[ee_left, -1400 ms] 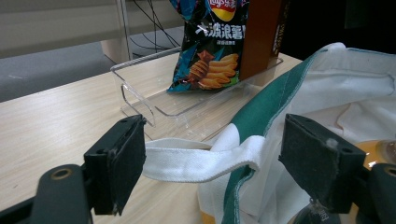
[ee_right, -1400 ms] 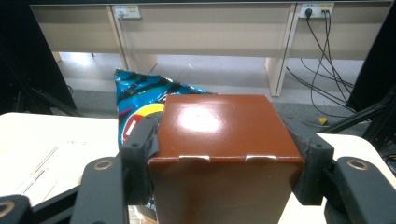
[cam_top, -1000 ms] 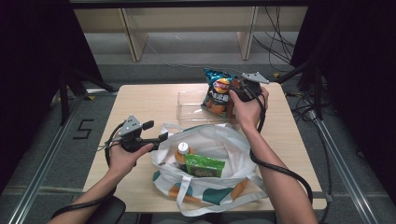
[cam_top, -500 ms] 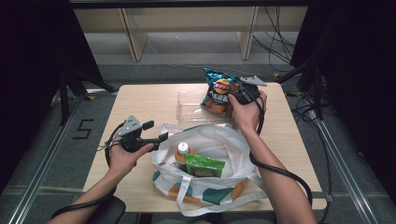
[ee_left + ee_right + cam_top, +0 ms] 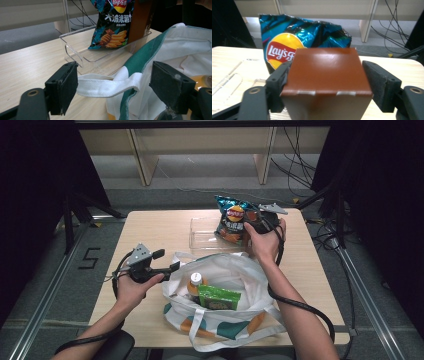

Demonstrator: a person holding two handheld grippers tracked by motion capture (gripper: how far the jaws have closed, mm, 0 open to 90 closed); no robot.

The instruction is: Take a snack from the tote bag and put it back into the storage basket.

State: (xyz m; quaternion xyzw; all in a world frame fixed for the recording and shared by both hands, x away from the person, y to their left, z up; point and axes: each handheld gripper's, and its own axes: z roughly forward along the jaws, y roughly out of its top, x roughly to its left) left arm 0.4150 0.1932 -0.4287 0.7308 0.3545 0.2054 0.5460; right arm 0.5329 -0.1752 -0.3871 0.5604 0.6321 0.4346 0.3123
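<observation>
My right gripper (image 5: pixel 325 85) has the brown box (image 5: pixel 327 72) between its jaws, which have just been opening; in the right gripper view there is a slim gap at the right pad (image 5: pixel 379 82), and the left pad sits right at the box edge, so I read the hold as let go. The box stands in the clear tray (image 5: pixel 200 232) at about 1 o'clock on the table (image 5: pixel 150 227), just beside the chip bag (image 5: pixel 231 217), which leans upright in the same tray.

My left gripper (image 5: pixel 112 85) hangs open at about 8 o'clock. In the left gripper view the white handle (image 5: pixel 107 86) of the tote bag (image 5: pixel 240 270) runs across between the jaws, with neither pad pressing on it.

The tote bag lies open at 6 o'clock, with a bottle (image 5: pixel 196 282) and a green packet (image 5: pixel 218 297) inside
</observation>
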